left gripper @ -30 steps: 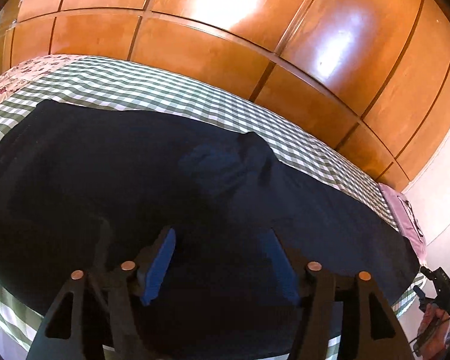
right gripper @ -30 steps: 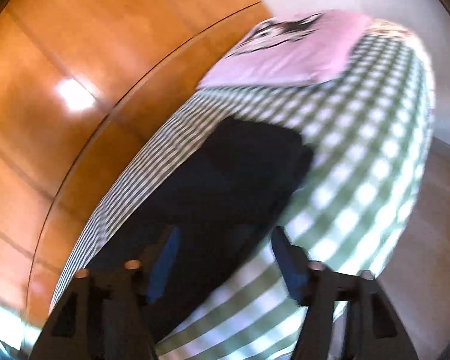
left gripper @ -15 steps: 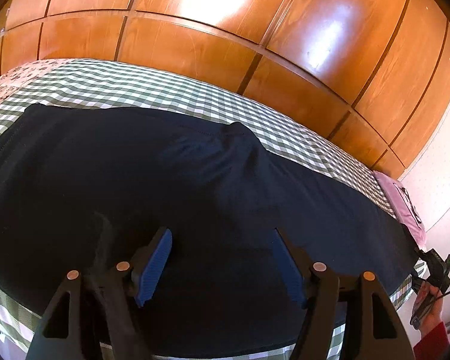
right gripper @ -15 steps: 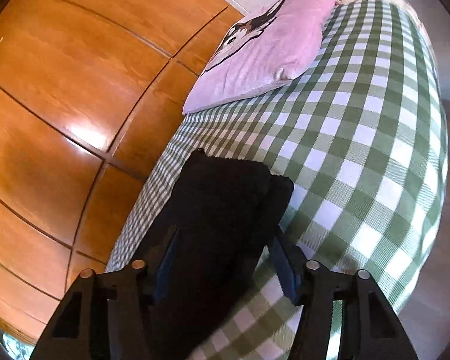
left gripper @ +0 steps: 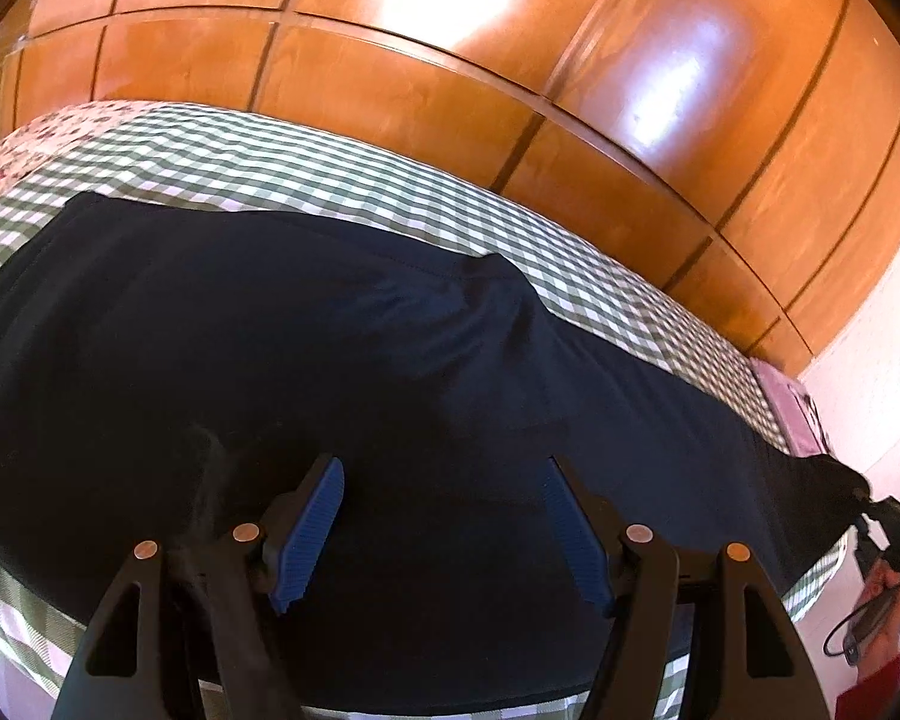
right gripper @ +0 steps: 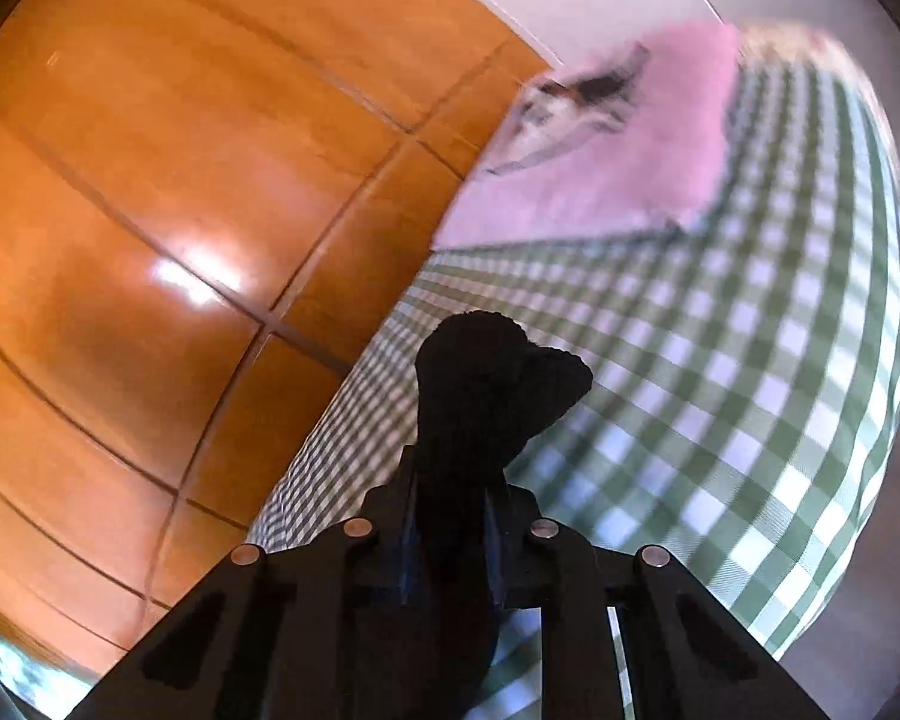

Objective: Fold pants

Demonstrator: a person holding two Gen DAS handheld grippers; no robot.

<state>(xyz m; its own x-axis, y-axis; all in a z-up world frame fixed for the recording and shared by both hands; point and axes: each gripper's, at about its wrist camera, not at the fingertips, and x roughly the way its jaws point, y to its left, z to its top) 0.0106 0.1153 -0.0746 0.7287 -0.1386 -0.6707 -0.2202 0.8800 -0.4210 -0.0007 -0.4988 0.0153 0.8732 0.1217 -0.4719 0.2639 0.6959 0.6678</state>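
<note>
Pants [right gripper: 486, 396] cuff — loose before — now pinched by closing right tool [right gripper: 450, 516].

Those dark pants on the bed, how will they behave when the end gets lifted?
Probably floppy: the pants wrinkle mid-length, and the end bunches limply in the closing right claw. Likely to drag over the checked bedspread, since most fabric lies flat.

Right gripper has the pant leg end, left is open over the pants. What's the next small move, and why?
Probably lift the right gripper, its jaws closing on the bunched leg end, and carry it along the pants toward the open left gripper, which holds nothing.
</note>
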